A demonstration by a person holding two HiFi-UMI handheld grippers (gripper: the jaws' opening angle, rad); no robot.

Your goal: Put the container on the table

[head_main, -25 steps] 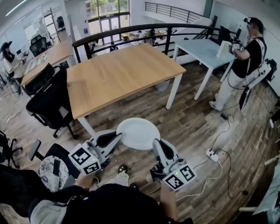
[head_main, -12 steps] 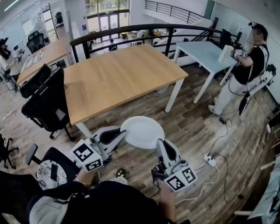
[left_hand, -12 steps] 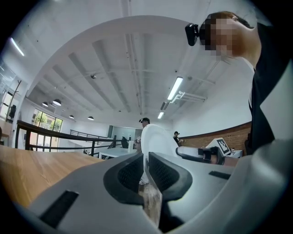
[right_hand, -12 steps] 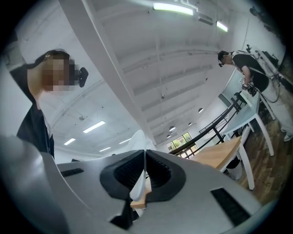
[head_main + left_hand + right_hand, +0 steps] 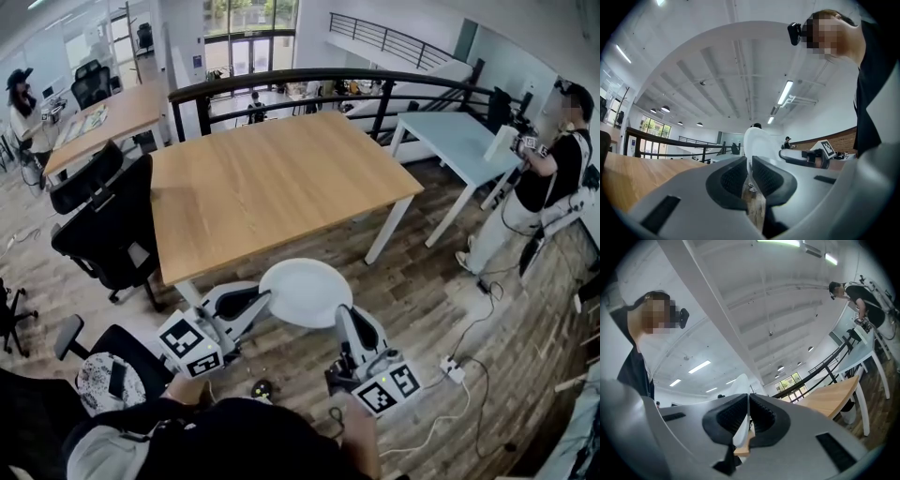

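White container carried by both tools, just short of the desk's near edge.

The round container (image 5: 305, 292) hangs in the air, pinched at its rim on opposite sides. The left gripper (image 5: 265, 298) has its jaws pressed onto the left rim, and the right gripper (image 5: 343, 312) is clamped the same way on the right rim. The wooden desk (image 5: 272, 178) lies straight ahead of both tools, and the container sits close to its near edge, towards the near left corner. Being round, it has no long axis to line up. Neither hand is clearly nearer, so the coming move looks like a forward carry over that edge.
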